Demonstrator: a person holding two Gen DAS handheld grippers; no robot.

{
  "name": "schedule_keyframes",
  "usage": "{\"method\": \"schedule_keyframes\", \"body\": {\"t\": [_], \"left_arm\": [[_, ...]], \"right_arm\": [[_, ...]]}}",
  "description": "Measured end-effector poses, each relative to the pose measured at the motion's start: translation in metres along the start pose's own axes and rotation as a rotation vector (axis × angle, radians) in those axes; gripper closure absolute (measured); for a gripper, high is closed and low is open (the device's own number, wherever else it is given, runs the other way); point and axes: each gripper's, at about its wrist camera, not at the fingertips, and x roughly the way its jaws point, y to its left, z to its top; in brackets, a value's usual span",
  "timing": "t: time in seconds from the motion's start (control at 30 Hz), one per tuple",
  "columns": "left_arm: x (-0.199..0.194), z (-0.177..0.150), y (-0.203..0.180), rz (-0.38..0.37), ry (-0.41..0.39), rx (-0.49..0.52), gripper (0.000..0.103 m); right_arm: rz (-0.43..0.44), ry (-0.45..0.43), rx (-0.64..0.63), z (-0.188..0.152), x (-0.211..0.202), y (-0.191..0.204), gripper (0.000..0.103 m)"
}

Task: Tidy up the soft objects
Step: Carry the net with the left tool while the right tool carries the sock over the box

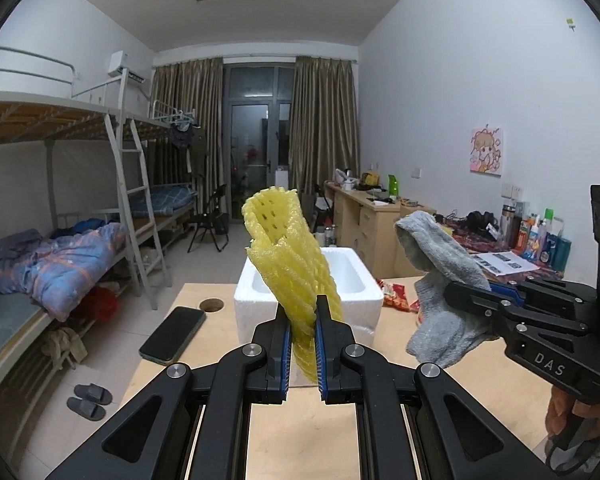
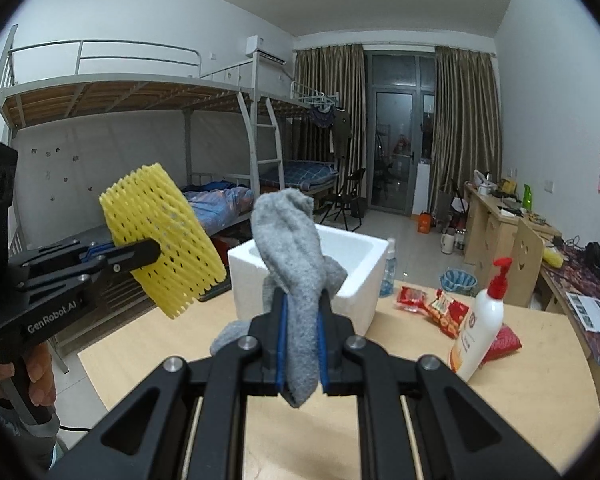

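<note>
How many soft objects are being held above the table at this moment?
2. A yellow foam mesh sleeve is pinched in the left gripper, and a grey fabric sock in the right gripper. Both hang before the white foam box; its inside is partly hidden.

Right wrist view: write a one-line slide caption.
Right gripper clamps a grey sock above the table, white foam box just behind.

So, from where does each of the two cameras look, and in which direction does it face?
Left wrist: sits behind the left tongs, which clamp the yellow foam net; it faces the white foam box, balcony door beyond.
Right wrist: sits behind the right tongs, clamping the grey sock; same facing; a hand shows at left.
Shared: box, table, both tongs, both soft items.
</note>
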Motion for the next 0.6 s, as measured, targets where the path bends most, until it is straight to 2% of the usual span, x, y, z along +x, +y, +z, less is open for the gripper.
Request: {"method": "schedule_keyframes", "body": {"t": [0.37, 0.6], "left_arm": [[0.011, 0.022, -0.004, 0.001, -0.031, 0.03, 0.092], [0.032, 0.032, -0.002, -0.014, -0.017, 0.024, 0.092]], "right_arm": [[0.006, -0.015, -0.017, 0.02, 0.013, -0.001, 0.087], [0.007, -0.016, -0.02, 0.03, 0.025, -0.006, 0.087]]}}
